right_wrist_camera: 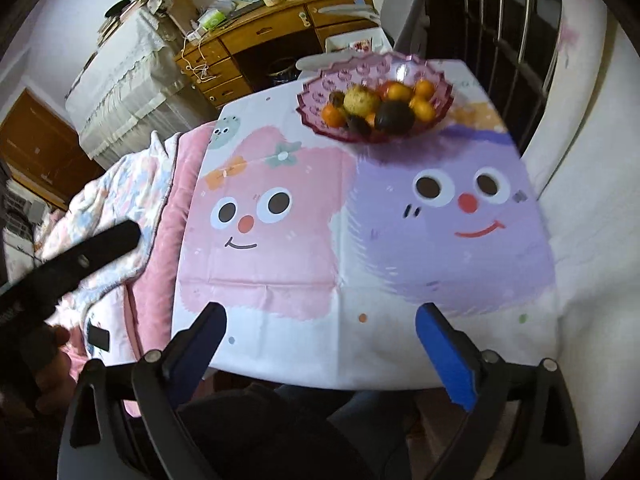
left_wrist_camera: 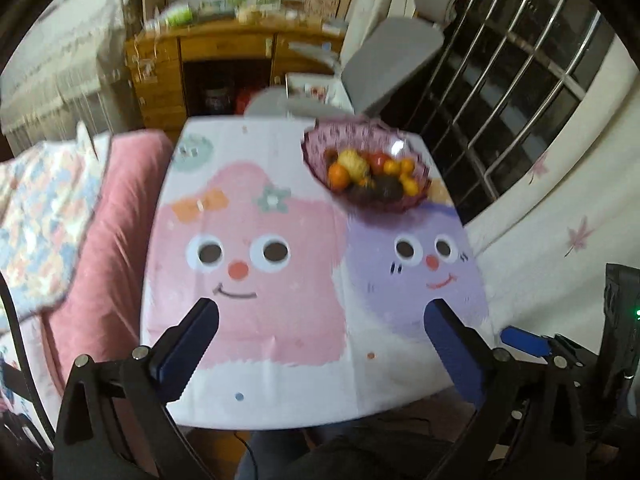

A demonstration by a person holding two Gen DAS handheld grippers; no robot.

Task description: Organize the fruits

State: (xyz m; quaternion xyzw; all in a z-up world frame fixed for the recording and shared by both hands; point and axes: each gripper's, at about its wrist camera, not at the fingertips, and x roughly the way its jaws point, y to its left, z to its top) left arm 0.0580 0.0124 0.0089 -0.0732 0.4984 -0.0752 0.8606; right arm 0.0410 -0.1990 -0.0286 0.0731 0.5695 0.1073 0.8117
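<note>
A pink glass bowl stands at the far right of the table and holds several fruits: oranges, a yellow-green fruit, a dark avocado and a red fruit. My left gripper is open and empty above the table's near edge. My right gripper is open and empty, also at the near edge. Both are far from the bowl.
The table carries a cartoon cloth with pink and purple faces. A pink bed with a quilt lies left. A grey chair and wooden desk stand behind. A barred window is right.
</note>
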